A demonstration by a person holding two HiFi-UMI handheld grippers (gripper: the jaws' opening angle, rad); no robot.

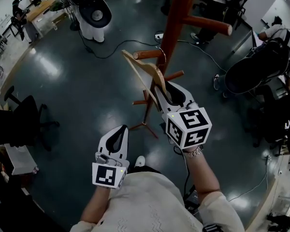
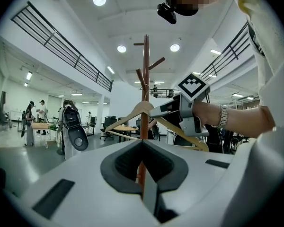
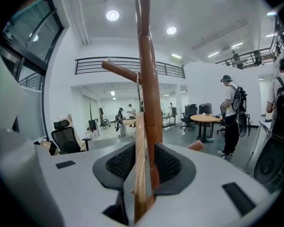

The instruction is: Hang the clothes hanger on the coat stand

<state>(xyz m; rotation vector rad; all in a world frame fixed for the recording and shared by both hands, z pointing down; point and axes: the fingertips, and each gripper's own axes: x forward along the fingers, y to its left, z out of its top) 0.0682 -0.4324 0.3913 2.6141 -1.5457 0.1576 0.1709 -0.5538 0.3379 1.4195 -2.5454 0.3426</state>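
Note:
The reddish wooden coat stand (image 1: pixel 176 23) rises from the floor in front of me, and both gripper views show it too (image 2: pixel 146 70) (image 3: pixel 149 79). A pale wooden hanger (image 1: pixel 142 74) is up against it, its wire hook curving over a short peg (image 1: pixel 147 54). My right gripper (image 1: pixel 160 88) reaches to the hanger's shoulder. In the right gripper view the hanger (image 3: pixel 140 164) stands edge-on between the jaws with a gap beside it, so the jaws are open. My left gripper (image 1: pixel 122 129) is lower and nearer to me, shut and holding nothing.
Other pegs (image 1: pixel 208 25) stick out of the stand higher up. A cable (image 1: pixel 111 56) runs across the dark floor. An office chair (image 1: pixel 24 115) is at the left and a white machine (image 1: pixel 92 13) behind. People with backpacks (image 1: pixel 261 66) stand at the right.

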